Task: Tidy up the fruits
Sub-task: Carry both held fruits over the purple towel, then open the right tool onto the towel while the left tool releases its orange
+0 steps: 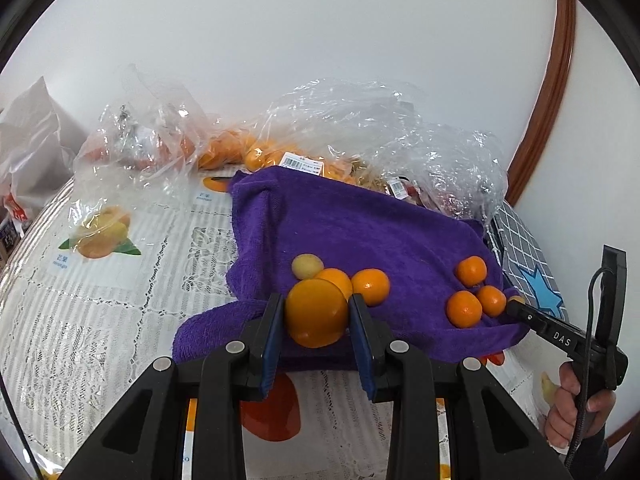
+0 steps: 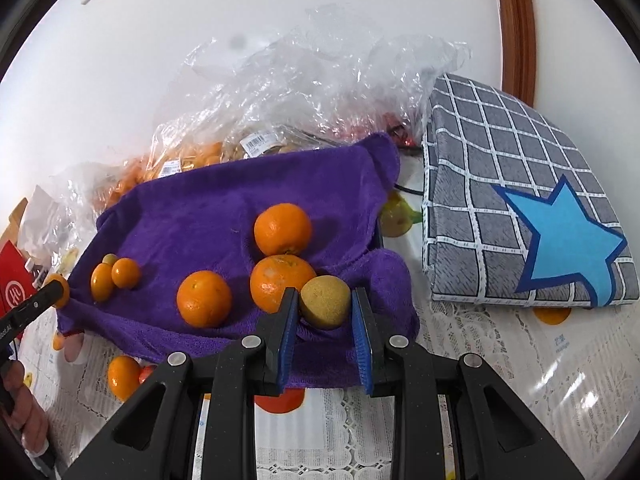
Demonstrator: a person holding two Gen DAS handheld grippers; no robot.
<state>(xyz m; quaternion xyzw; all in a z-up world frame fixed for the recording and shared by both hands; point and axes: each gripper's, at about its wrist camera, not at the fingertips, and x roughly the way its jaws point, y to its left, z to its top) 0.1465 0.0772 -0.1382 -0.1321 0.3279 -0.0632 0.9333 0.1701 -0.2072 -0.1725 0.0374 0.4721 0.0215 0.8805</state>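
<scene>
A lace-covered table (image 1: 100, 320) against a white wall carries a purple towel (image 1: 360, 232), apparently a soft bed where sorted fruit gathers by kind. At lower centre of each wrist view, the left gripper (image 1: 316, 314) clamps an orange (image 1: 316, 312) and the right gripper (image 2: 325, 304) clamps a yellowish fruit (image 2: 325, 301), both just above the towel's near edge, probably for sorting.

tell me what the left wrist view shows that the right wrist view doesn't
Only the left wrist view: the left gripper shut on a smooth orange fruit, and a mango picture printed on the tablecloth under clear plastic.

Only the right wrist view: the right gripper shut on a yellowish-brown fruit, a red box at the left edge, and a loose orange on the tablecloth in front of the towel.

Both: the purple towel with small oranges lying on it, crumpled clear bags of fruit behind, and the grey checked cushion with a blue star.
</scene>
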